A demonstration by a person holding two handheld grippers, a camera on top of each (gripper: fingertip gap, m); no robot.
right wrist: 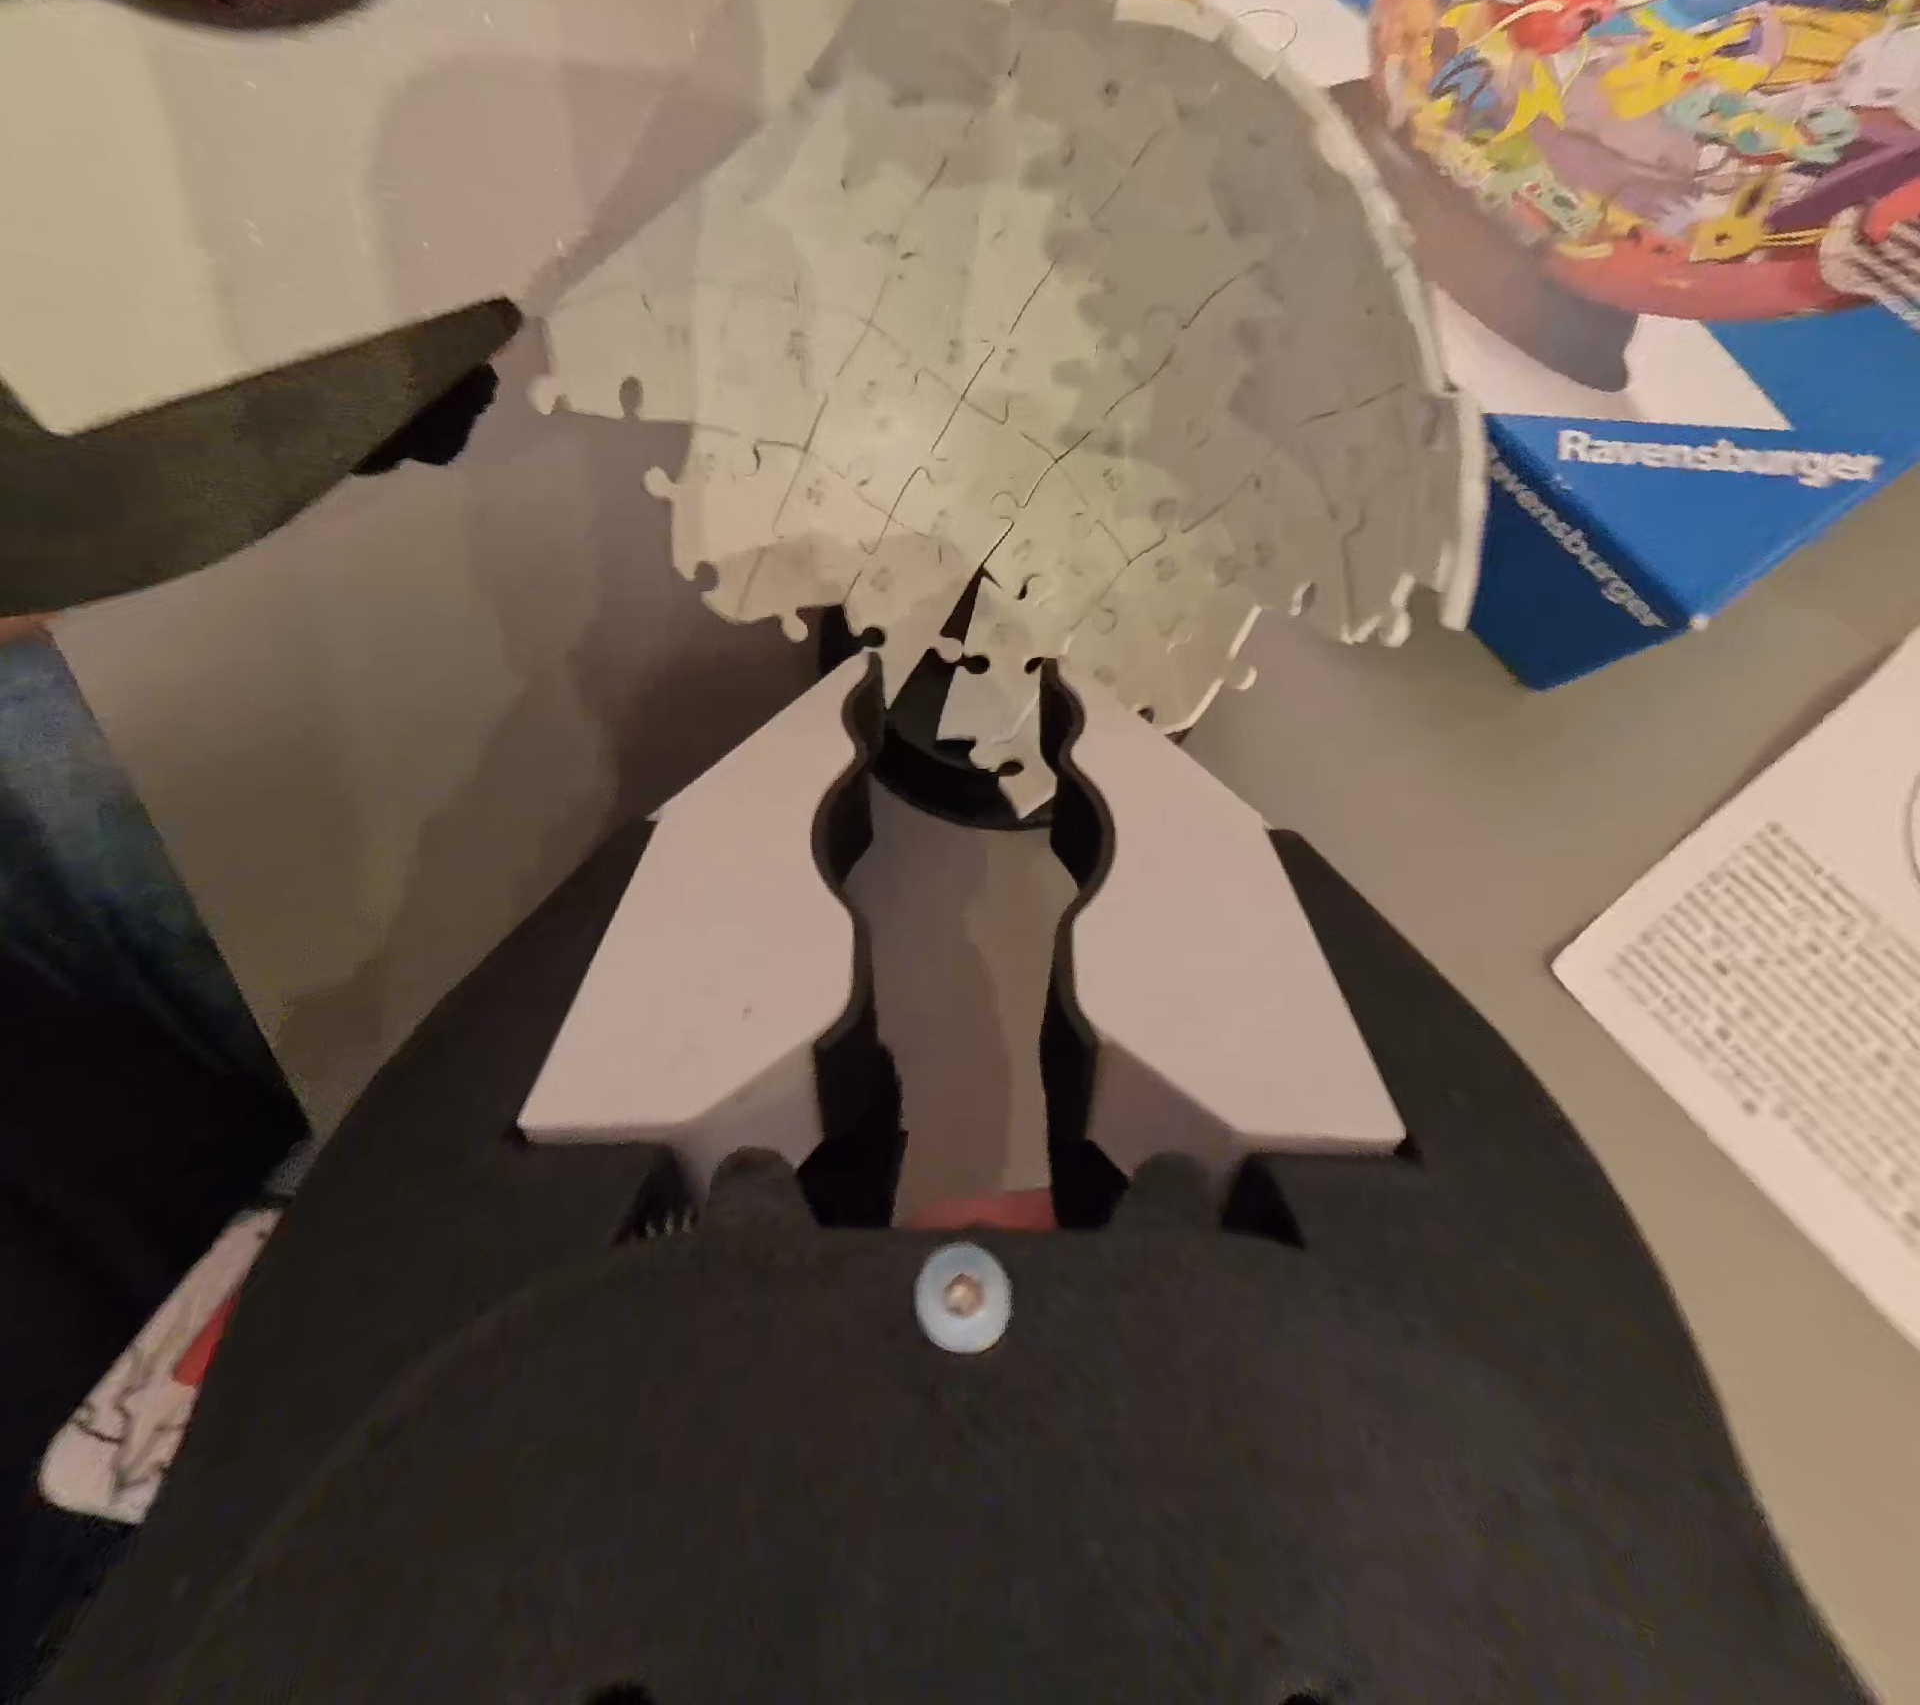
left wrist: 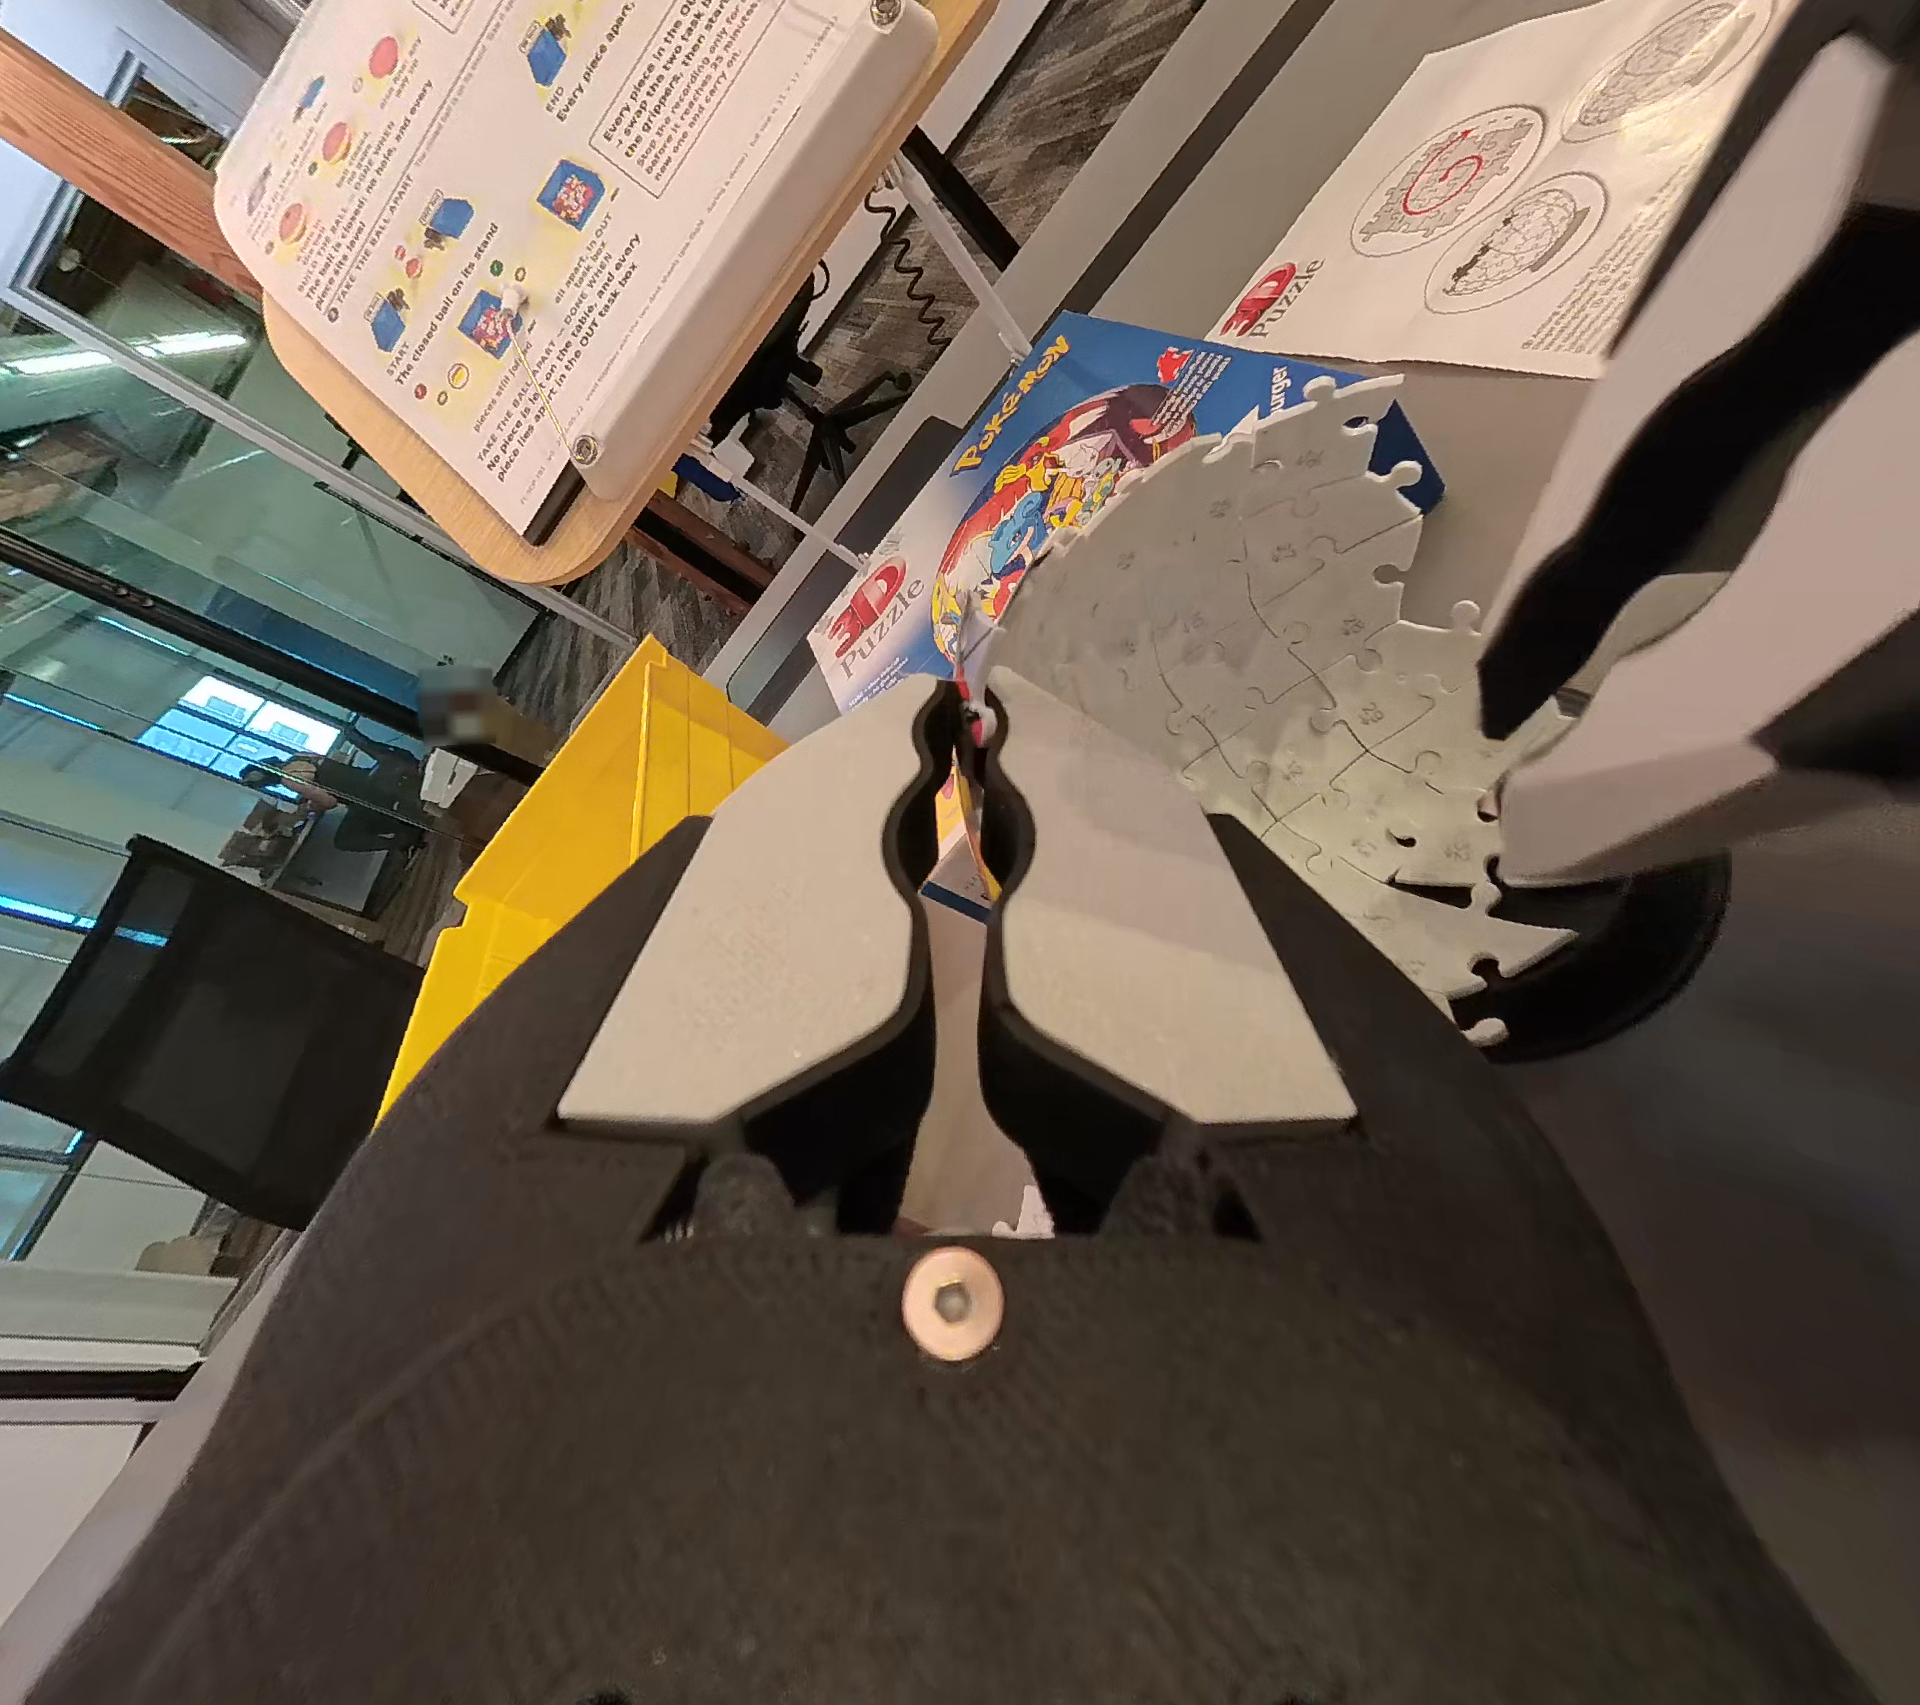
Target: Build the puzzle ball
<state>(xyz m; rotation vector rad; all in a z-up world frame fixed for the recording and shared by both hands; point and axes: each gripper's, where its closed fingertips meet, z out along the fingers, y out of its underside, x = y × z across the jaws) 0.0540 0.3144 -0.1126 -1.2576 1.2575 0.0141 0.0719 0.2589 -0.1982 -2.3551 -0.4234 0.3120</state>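
The partly built puzzle ball (left wrist: pixel 1278 668) is a curved shell with its grey numbered inside facing me; it also shows in the right wrist view (right wrist: pixel 1039 325). It rests over a black stand (left wrist: pixel 1631 959) on the grey table. My left gripper (left wrist: pixel 966 705) is shut on the shell's rim, with the coloured outer side showing between the jaws. My right gripper (right wrist: pixel 964 684) is at the shell's lower edge, its jaws apart, with a loose grey piece (right wrist: pixel 987 720) between the tips above the stand (right wrist: pixel 935 788). I cannot see them pinch it.
The blue puzzle box (right wrist: pixel 1662 512) lies just behind the shell. A printed instruction sheet (right wrist: pixel 1766 980) lies to the right on the table. A yellow bin (left wrist: pixel 623 803) and an instruction board (left wrist: pixel 582 128) stand beyond the table edge. Loose printed pieces (right wrist: pixel 135 1406) lie at the lower left. One gripper's finger ends stand about 10 cm off the other's.
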